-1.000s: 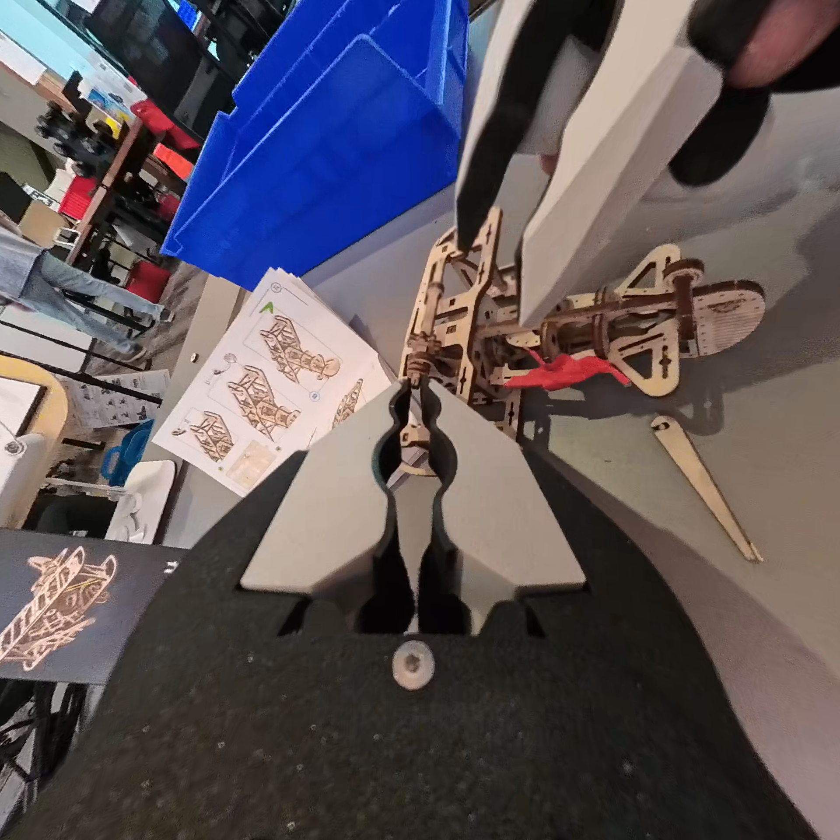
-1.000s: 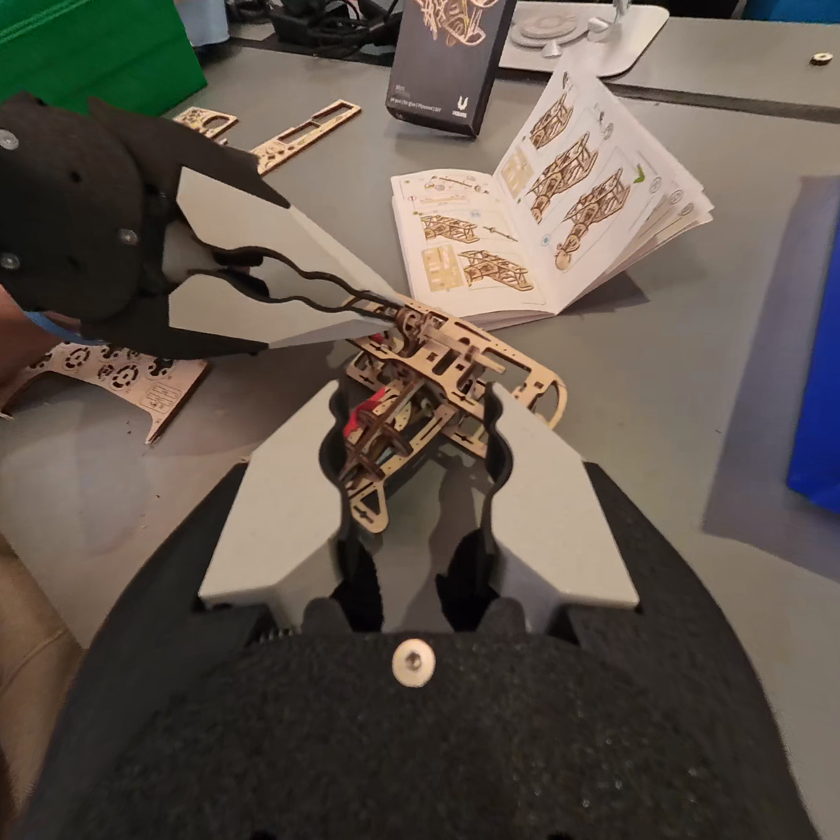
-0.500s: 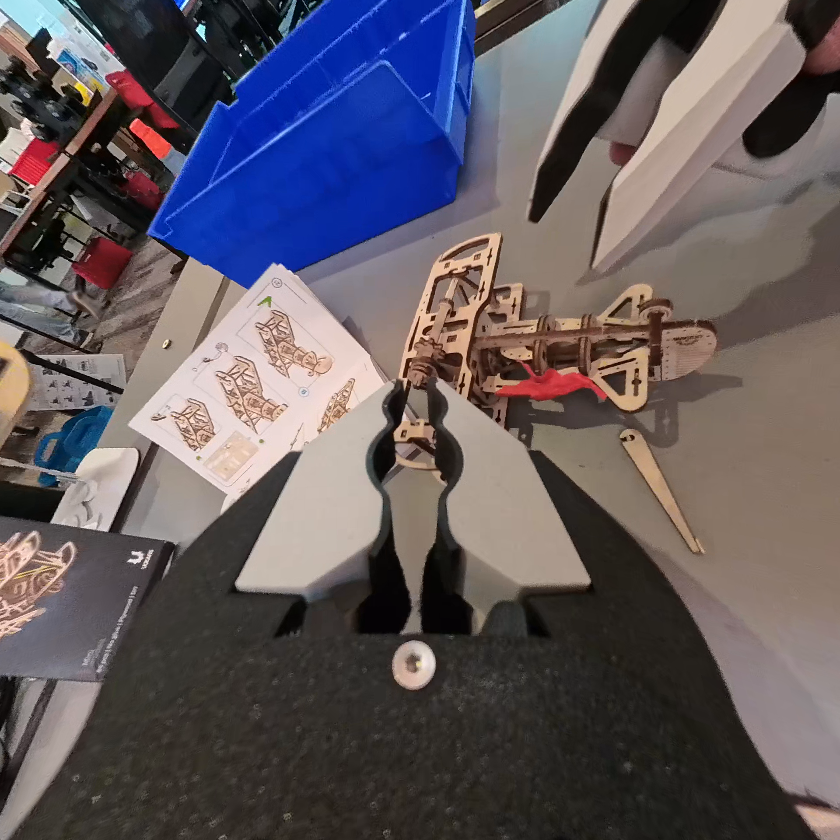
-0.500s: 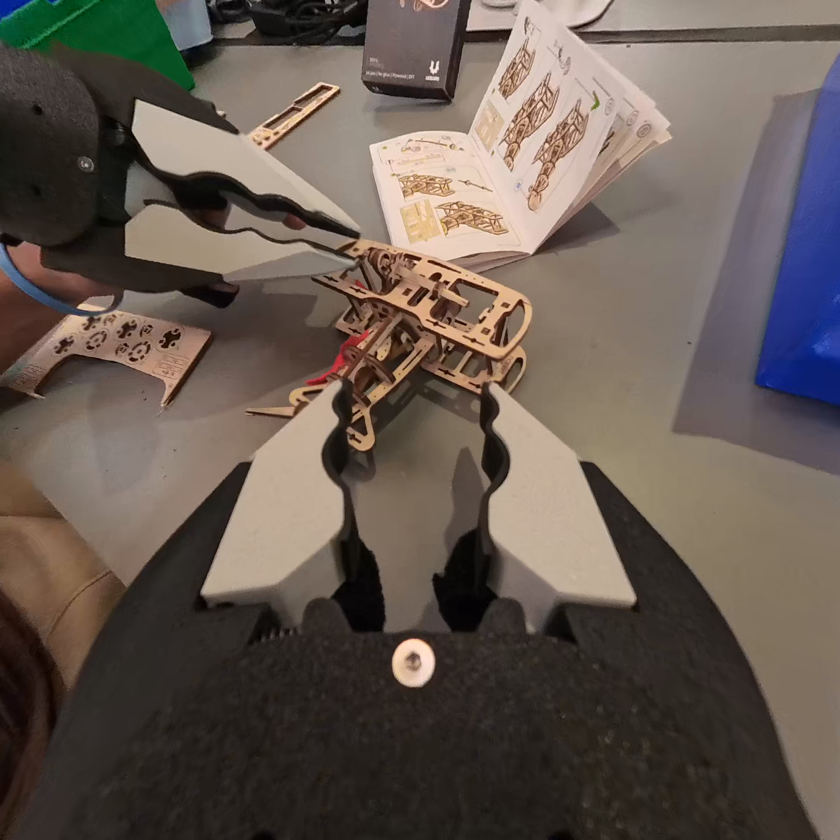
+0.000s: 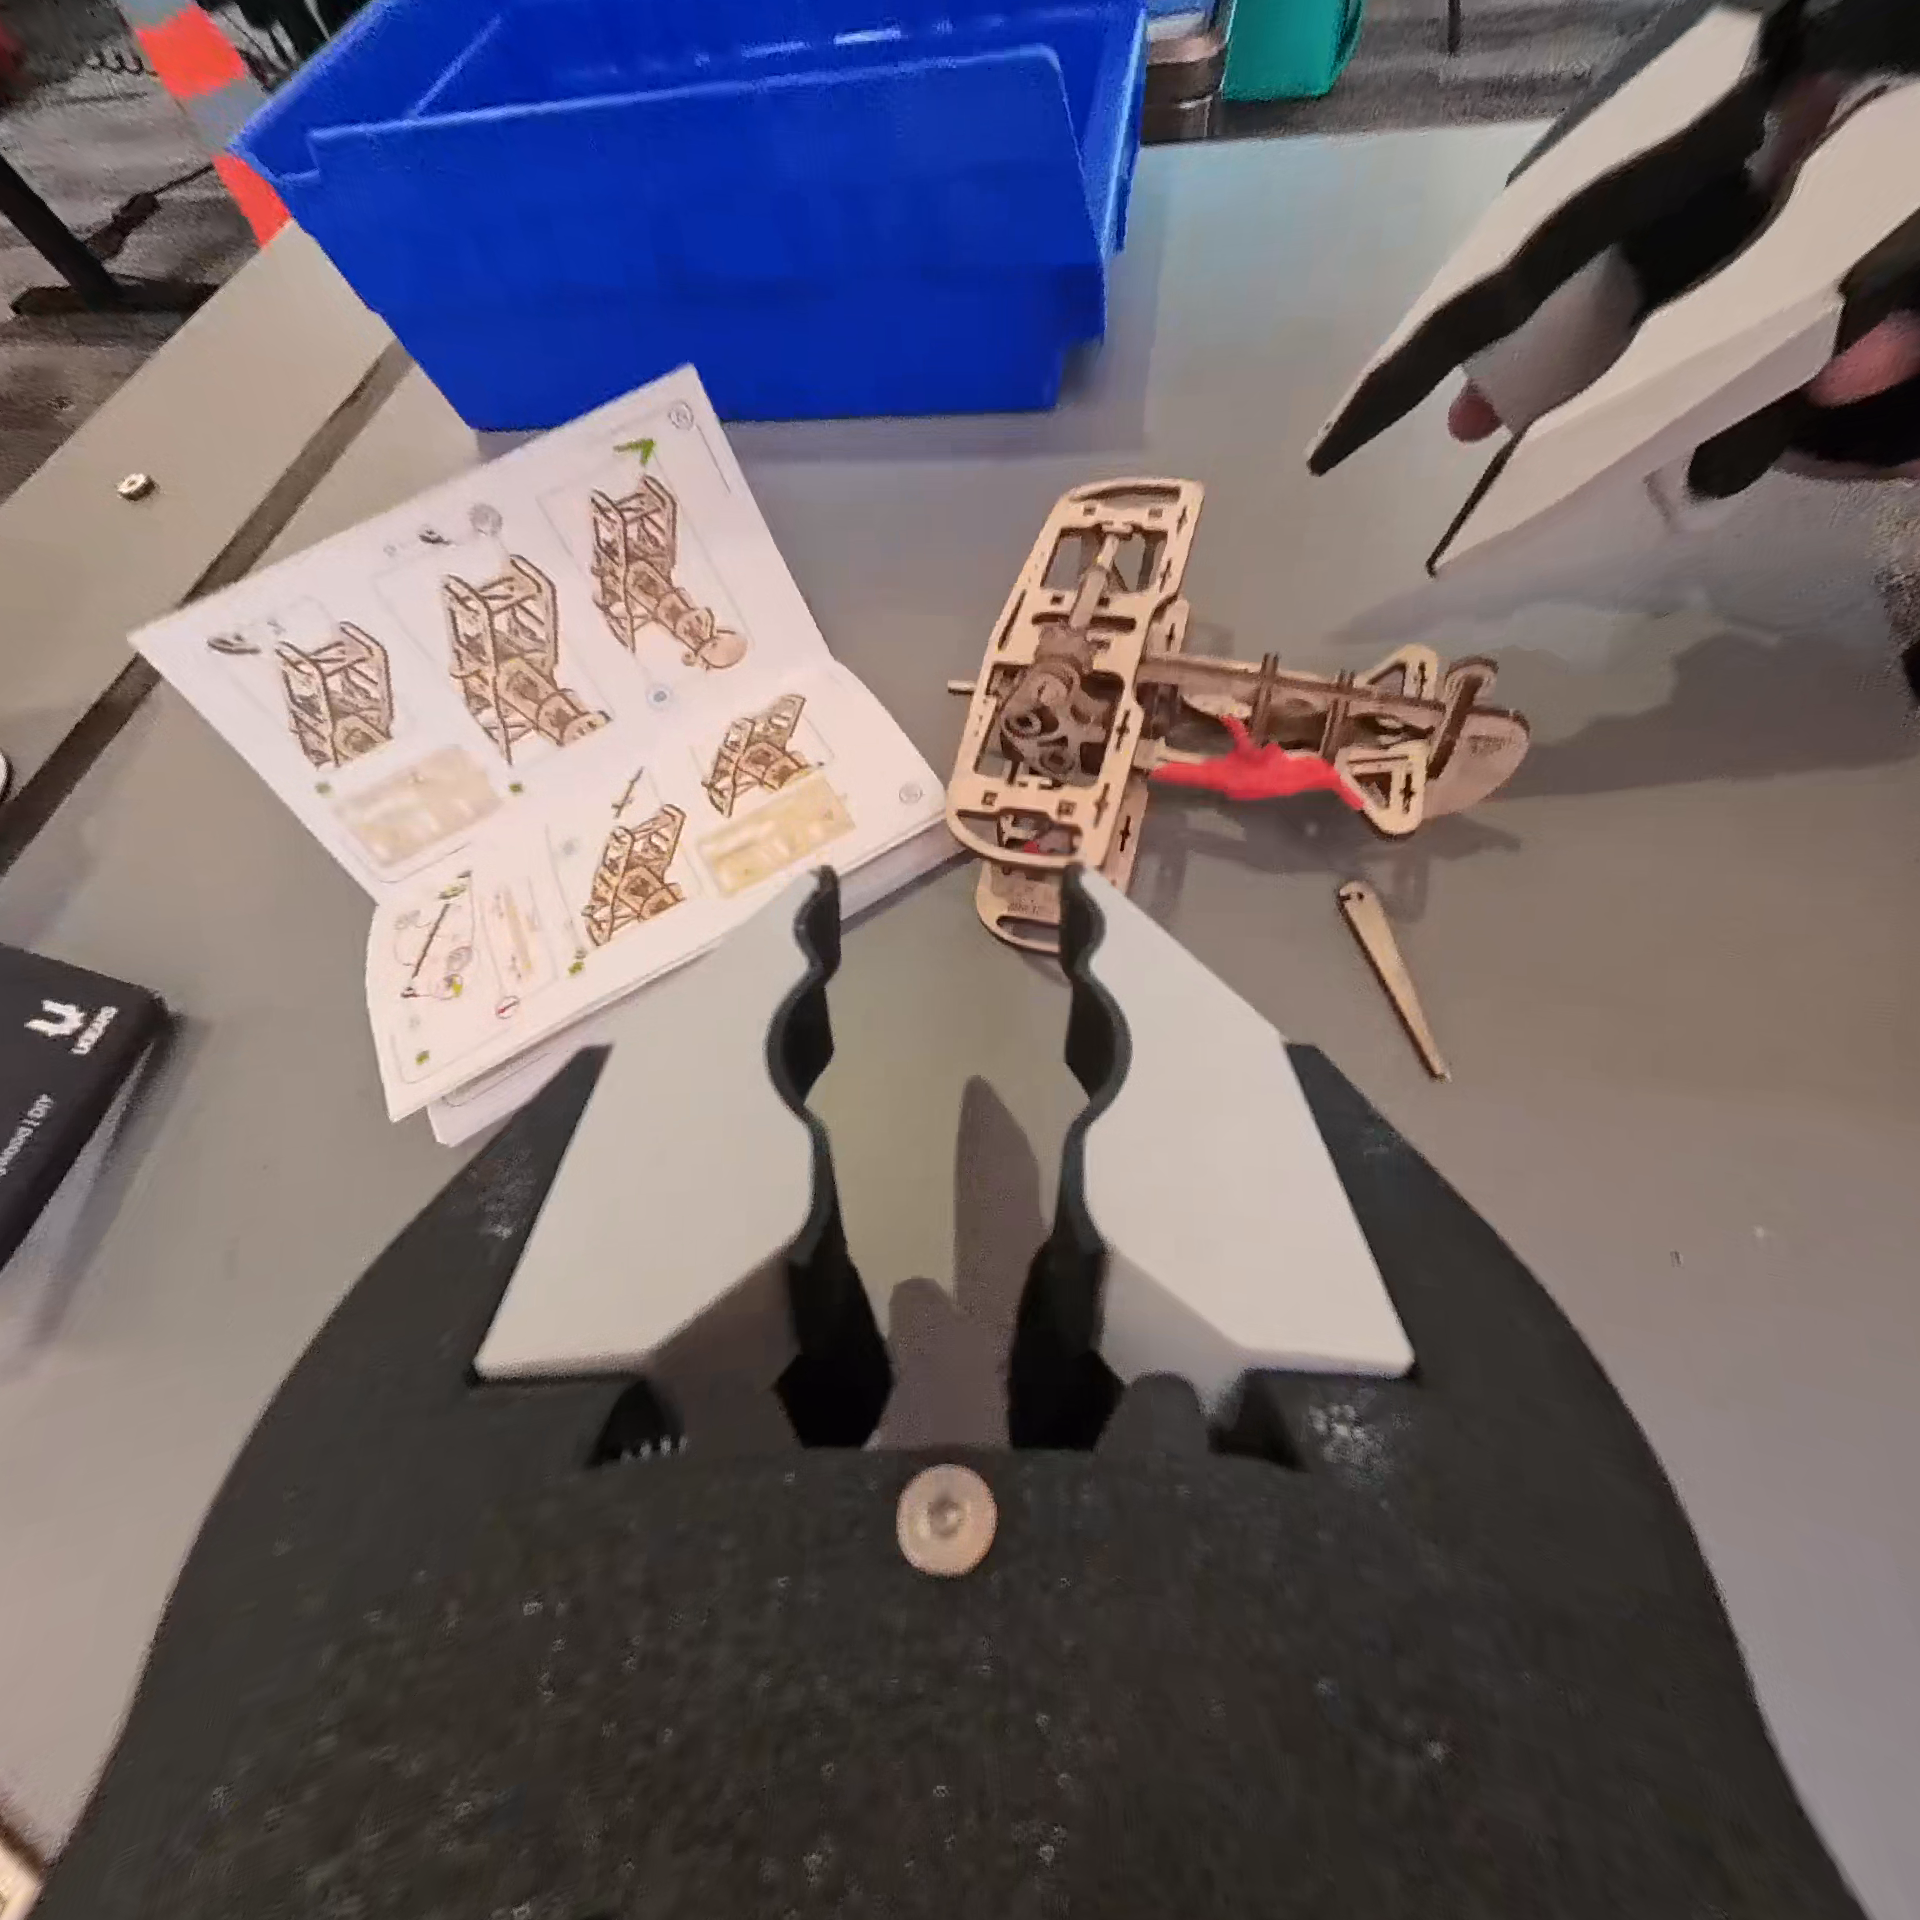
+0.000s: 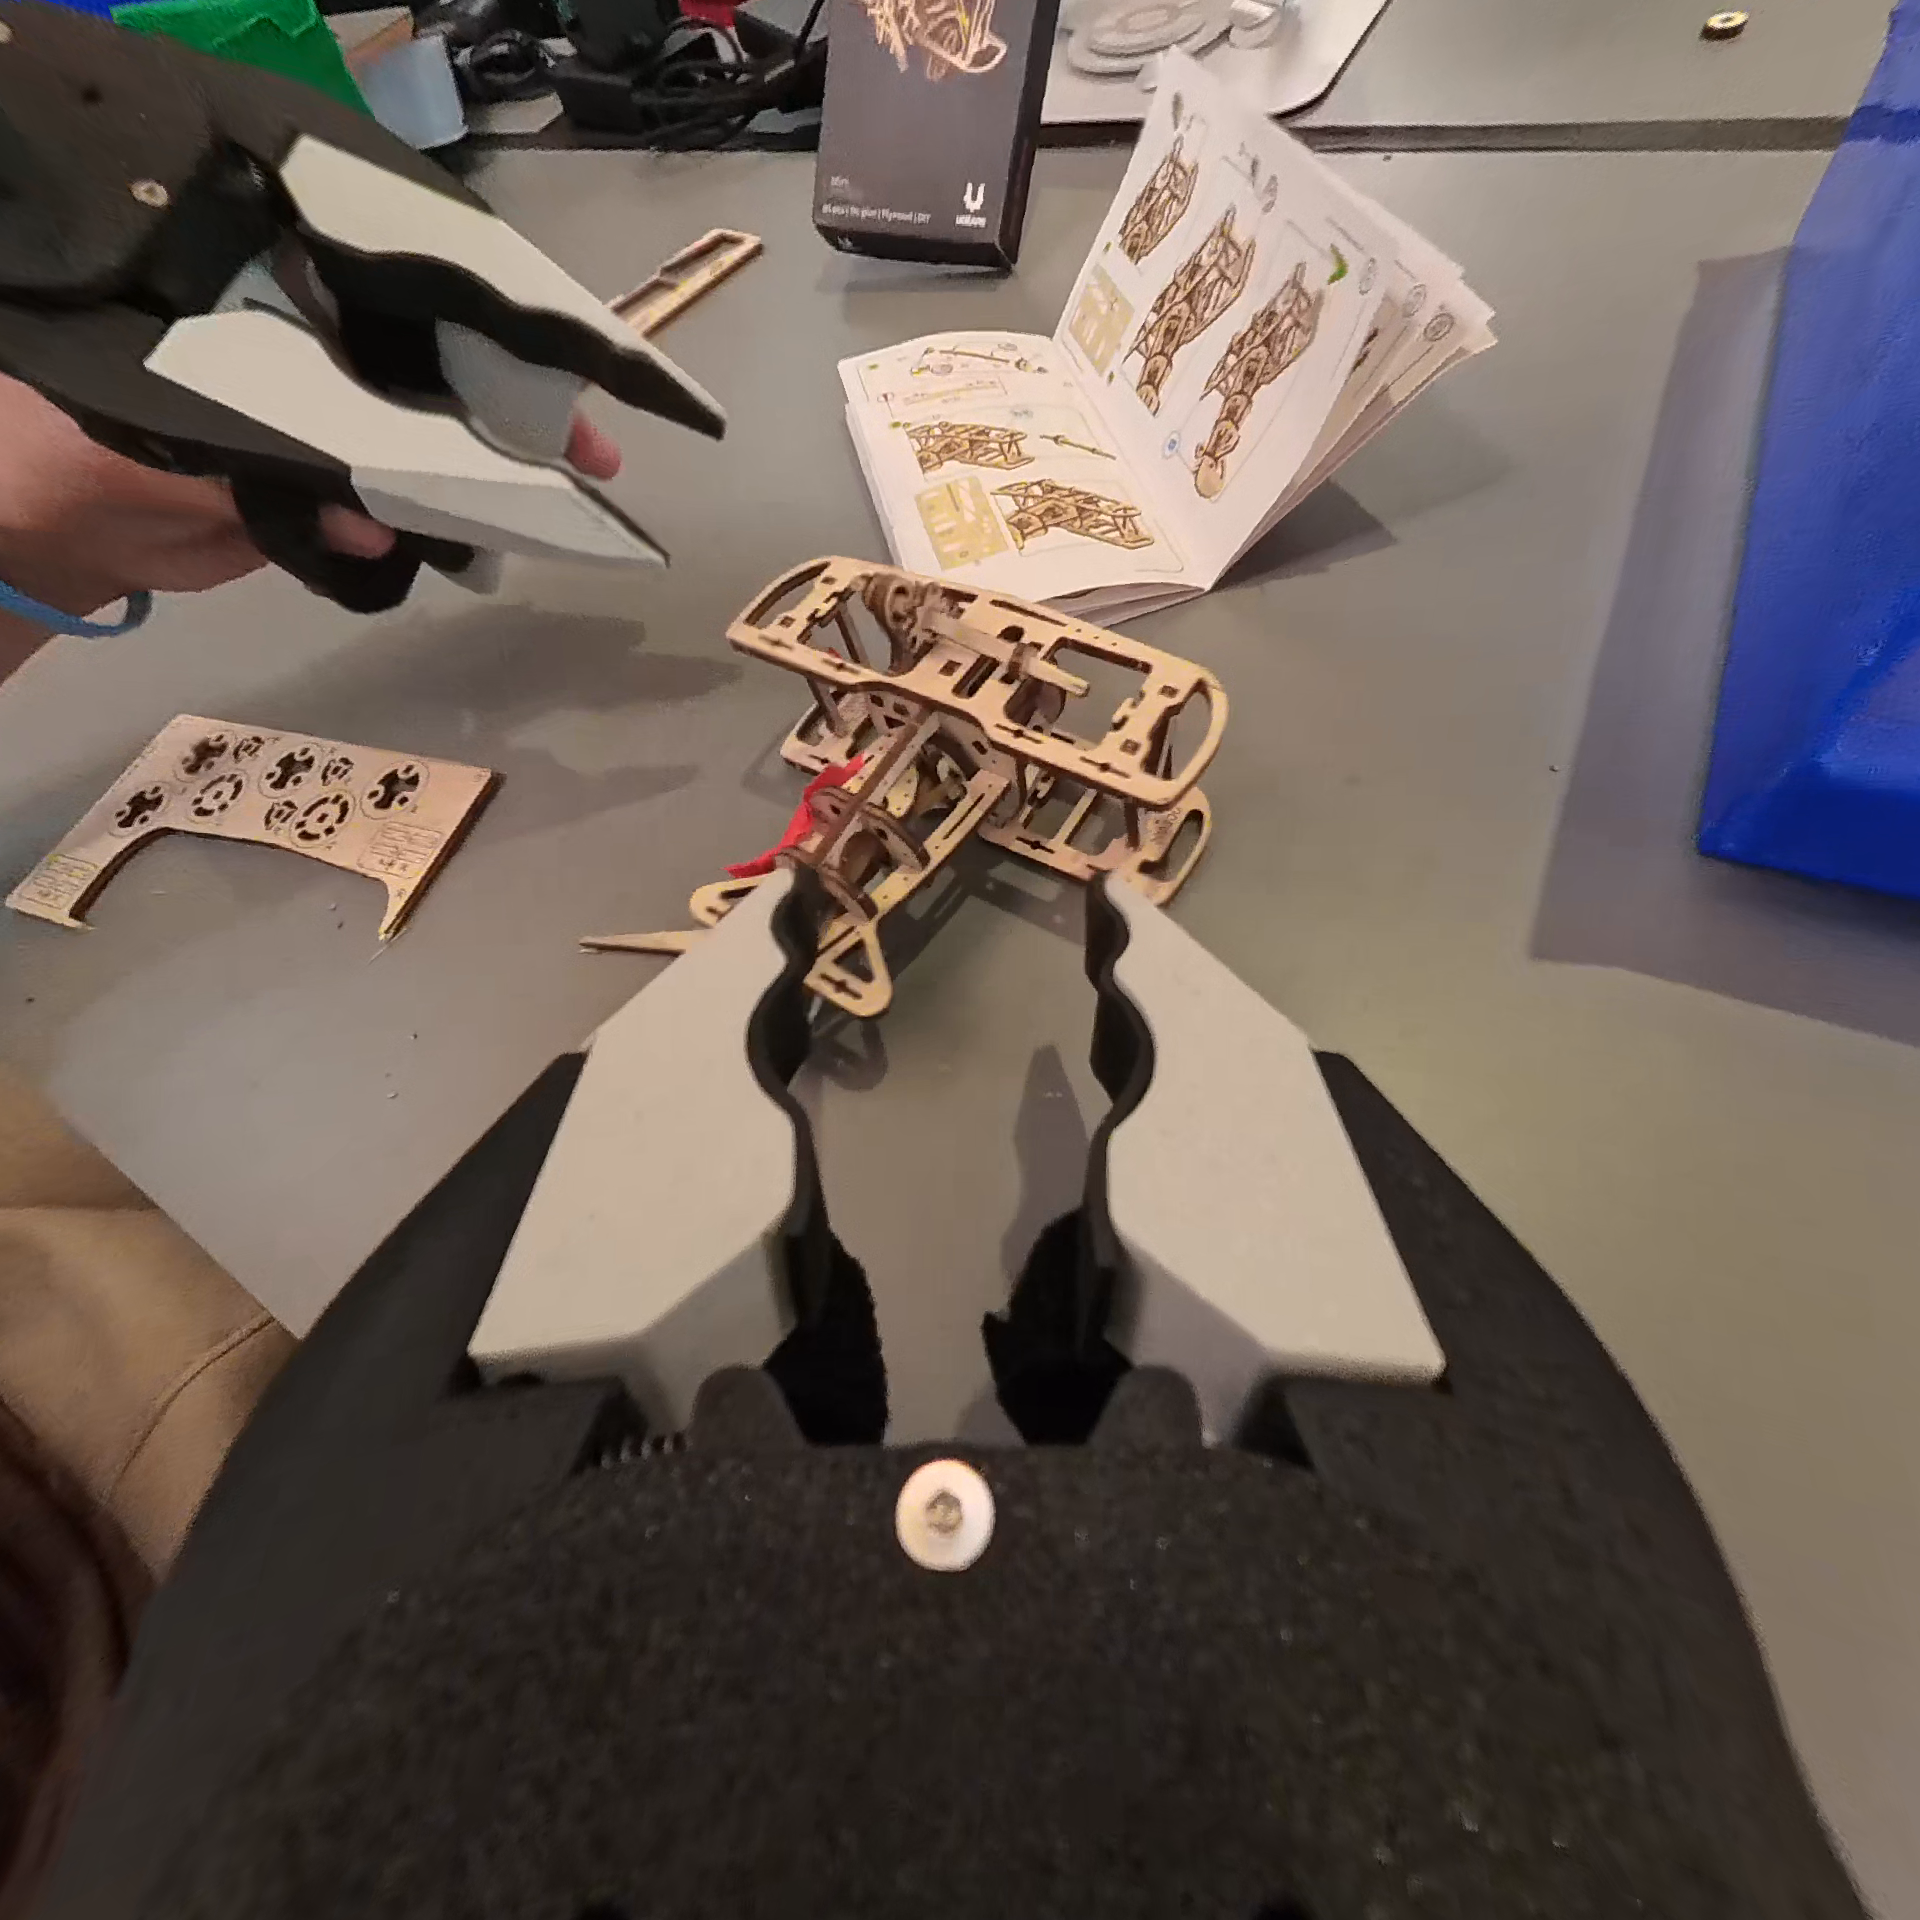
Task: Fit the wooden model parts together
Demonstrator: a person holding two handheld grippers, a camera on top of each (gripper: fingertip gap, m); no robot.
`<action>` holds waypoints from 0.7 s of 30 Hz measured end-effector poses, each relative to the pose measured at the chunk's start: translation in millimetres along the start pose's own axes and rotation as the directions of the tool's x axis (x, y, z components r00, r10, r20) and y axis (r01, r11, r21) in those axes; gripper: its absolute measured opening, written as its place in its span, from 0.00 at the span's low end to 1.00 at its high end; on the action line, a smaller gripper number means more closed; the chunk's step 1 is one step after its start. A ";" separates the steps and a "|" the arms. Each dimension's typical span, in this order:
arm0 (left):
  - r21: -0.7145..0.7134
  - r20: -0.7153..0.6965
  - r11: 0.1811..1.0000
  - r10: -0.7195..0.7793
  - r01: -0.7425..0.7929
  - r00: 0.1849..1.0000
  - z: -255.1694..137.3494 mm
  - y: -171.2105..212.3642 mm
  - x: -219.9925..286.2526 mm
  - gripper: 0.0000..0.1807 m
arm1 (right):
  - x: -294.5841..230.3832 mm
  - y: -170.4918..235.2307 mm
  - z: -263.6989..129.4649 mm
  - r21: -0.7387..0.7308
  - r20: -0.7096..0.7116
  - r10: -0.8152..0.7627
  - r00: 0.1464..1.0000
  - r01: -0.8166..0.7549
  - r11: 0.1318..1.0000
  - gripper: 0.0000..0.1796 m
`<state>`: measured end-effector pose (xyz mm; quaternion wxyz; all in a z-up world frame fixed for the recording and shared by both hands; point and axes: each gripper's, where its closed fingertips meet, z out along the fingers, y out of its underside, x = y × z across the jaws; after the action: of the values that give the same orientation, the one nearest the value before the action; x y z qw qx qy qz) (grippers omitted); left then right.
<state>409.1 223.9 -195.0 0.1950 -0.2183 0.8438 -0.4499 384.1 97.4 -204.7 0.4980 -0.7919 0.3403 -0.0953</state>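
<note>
Both the left gripper (image 5: 945, 894) and right gripper (image 6: 940, 899) hover spread and empty. The pale laser-cut wooden biplane model (image 5: 1153, 717) rests just beyond both sets of tips. Re-gripping should pinch a sturdy wing frame, not thin struts

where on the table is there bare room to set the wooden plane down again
Bare grey table lies between the wooden plane and the blue bin, and nearer the right gripper. Crowded: the booklet just behind the plane, the punched wooden sheet to its left.
</note>
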 end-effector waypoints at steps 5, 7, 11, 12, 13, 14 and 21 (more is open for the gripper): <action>-0.001 -0.008 0.998 0.064 -0.064 0.998 18.9 6.5 12.8 0.24 | -11.8 4.0 7.1 -0.024 0.011 -0.015 1.000 0.015 1.000 0.26; -0.003 0.000 0.995 0.102 -0.102 0.995 28.0 6.4 14.0 0.27 | -15.1 2.2 8.8 -0.022 0.014 -0.017 1.000 0.017 1.000 0.26; 0.024 -0.015 0.992 0.125 -0.125 0.992 42.6 0.5 16.5 0.28 | -17.6 -1.8 10.9 -0.021 0.005 -0.024 1.000 0.024 0.999 0.25; 0.025 -0.016 0.993 0.118 -0.117 0.993 45.5 0.1 15.4 0.28 | -16.8 -2.6 11.3 -0.023 -0.005 -0.029 1.000 0.029 0.999 0.25; 0.028 -0.023 0.994 0.110 -0.109 0.994 48.0 -0.3 15.4 0.27 | -15.7 -3.3 11.5 -0.025 -0.018 -0.033 0.999 0.033 0.999 0.24; 0.032 -0.032 0.994 0.104 -0.103 0.994 50.4 -0.3 16.0 0.27 | -14.8 -4.3 12.0 -0.025 -0.028 -0.035 0.999 0.035 0.999 0.23; 0.032 0.017 0.992 0.121 -0.122 0.992 53.9 -4.6 14.0 0.23 | -15.5 -15.2 21.5 -0.018 -0.069 0.011 0.998 -0.012 1.000 0.21</action>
<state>426.7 177.7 -220.9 0.2320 -0.1667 0.8464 -0.4494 389.8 126.9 -199.2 0.4791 -0.7908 0.3627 -0.1166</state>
